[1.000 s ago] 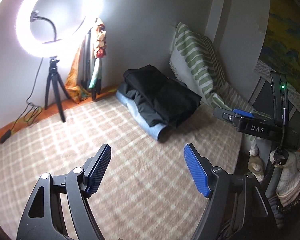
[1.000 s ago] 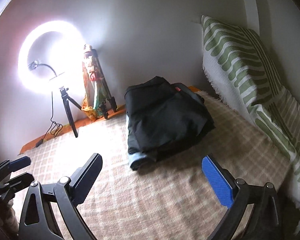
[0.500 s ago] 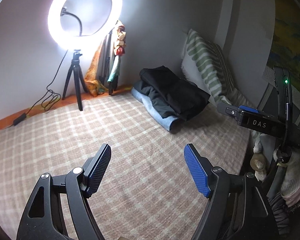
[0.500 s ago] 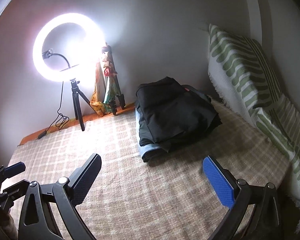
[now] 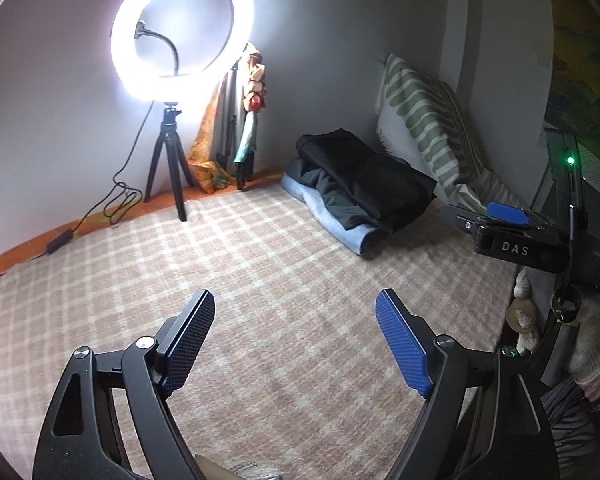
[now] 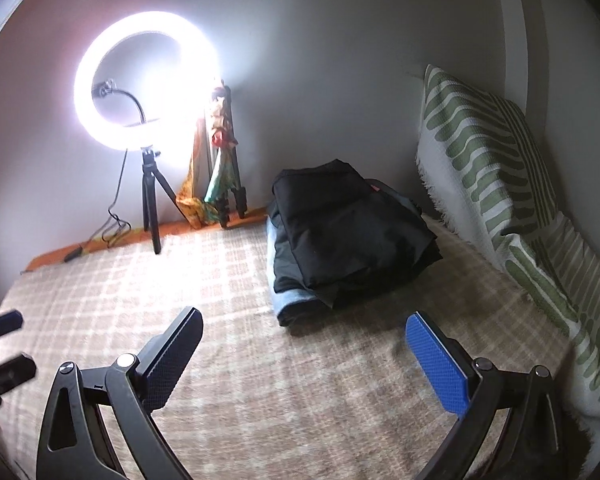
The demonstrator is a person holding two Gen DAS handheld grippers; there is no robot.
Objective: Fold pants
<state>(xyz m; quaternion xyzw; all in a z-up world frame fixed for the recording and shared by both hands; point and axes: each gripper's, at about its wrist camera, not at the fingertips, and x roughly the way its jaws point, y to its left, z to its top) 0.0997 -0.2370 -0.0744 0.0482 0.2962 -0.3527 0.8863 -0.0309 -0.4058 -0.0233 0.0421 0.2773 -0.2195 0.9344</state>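
Pants (image 6: 348, 236), soft and limp, likely need gripping at an edge; left gripper (image 5: 296, 344) is opening empty, right gripper (image 6: 304, 360) gapes empty.

Black pants (image 6: 352, 232) over pale-blue ones (image 6: 296, 304), beige-and-cream checked blanket (image 5: 260, 288), green-and-white striped pillow (image 6: 496, 184)

pants (image 5: 364, 184) — I see them as a folded stack: black pairs on top, a light blue pair underneath | lying flat at the far right of the bed (image 5: 260, 280), close to the wall | nothing touching them
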